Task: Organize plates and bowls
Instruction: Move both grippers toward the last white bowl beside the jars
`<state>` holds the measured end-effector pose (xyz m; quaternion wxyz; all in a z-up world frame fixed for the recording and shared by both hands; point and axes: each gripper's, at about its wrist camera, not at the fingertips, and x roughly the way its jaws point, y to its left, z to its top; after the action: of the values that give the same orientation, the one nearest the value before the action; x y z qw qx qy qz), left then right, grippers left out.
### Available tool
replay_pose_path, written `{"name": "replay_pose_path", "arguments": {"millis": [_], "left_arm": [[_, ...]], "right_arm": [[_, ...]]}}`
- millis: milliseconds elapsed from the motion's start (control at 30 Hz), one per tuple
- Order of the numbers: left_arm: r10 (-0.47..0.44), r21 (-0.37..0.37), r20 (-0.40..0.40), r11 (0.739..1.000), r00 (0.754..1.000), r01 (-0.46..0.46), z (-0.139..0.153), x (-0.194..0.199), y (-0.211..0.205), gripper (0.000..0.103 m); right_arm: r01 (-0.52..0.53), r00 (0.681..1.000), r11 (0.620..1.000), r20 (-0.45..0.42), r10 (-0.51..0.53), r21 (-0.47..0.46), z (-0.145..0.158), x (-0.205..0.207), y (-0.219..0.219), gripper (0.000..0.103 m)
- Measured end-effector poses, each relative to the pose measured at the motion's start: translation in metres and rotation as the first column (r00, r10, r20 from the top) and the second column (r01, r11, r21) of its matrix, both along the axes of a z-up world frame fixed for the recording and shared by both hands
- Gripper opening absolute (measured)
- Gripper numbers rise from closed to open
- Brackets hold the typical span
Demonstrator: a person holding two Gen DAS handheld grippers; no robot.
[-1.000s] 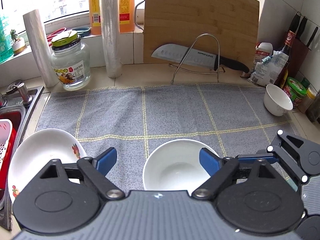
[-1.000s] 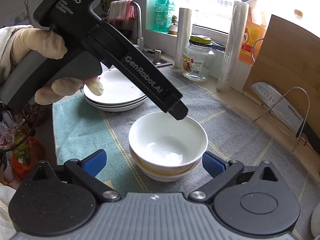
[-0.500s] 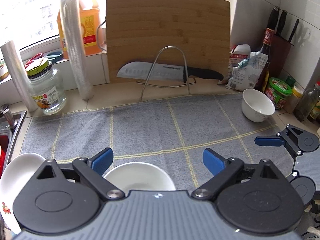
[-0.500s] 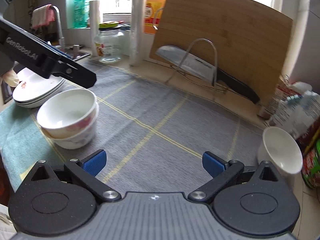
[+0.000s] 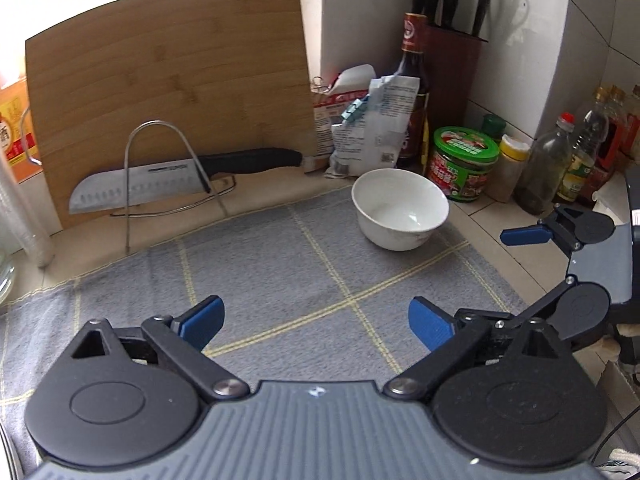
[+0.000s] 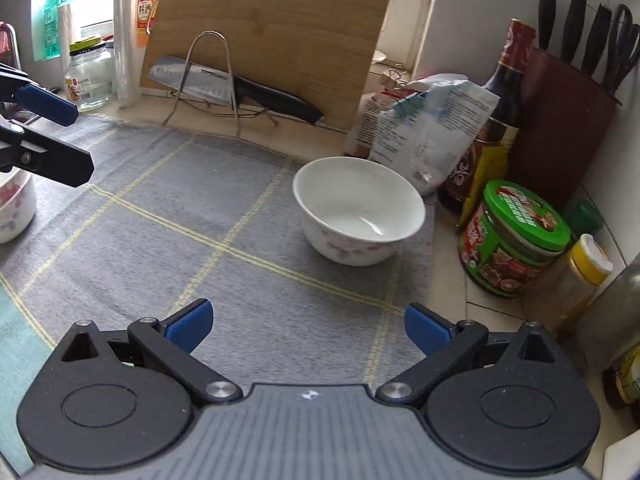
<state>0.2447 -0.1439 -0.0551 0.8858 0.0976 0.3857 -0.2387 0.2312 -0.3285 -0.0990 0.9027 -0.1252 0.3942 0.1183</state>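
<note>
Left wrist view shows a big grey cloth (image 5: 280,280) over the counter, with a wooden cutting board (image 5: 168,80) leaning behind it. One white bowl (image 5: 400,210) sits on the cloth's far right corner, beside a green-lidded jar (image 5: 464,164). Both tongs hang above bare cloth: the left gripper (image 5: 316,322) is opening with nothing inside, and the right gripper (image 6: 306,326) is spread apart, empty too.

**Little Legible Print on the Counter**

The orange bottle (image 6: 147,12) behind the cutting board bore the characters "料酒" on its label. Print on the knife blade (image 5: 136,188), the green-lidded jar (image 6: 516,240) and the clipped bags (image 6: 432,120) was too small to read.
</note>
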Motion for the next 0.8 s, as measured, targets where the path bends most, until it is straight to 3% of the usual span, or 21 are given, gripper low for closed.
{"name": "replay_pose_path", "arguments": {"millis": [300,567,800], "left_arm": [[-0.034,0.025,-0.006,0.999,0.999,0.034,-0.014,0.018,-0.047,0.098],[-0.039,0.054,-0.025,0.998,0.999,0.041,-0.028,0.036,-0.07,0.098],[-0.11,0.091,-0.037,0.989,0.993,0.113,-0.04,0.054,-0.087,0.098]], "right_arm": [[-0.128,0.992,0.992,-0.006,0.128,-0.006,-0.009,0.028,-0.043,0.103],[-0.244,0.97,0.969,-0.029,0.243,-0.029,-0.021,0.055,-0.051,0.103],[-0.326,0.945,0.945,-0.045,0.324,-0.021,-0.028,0.076,-0.055,0.103]]}}
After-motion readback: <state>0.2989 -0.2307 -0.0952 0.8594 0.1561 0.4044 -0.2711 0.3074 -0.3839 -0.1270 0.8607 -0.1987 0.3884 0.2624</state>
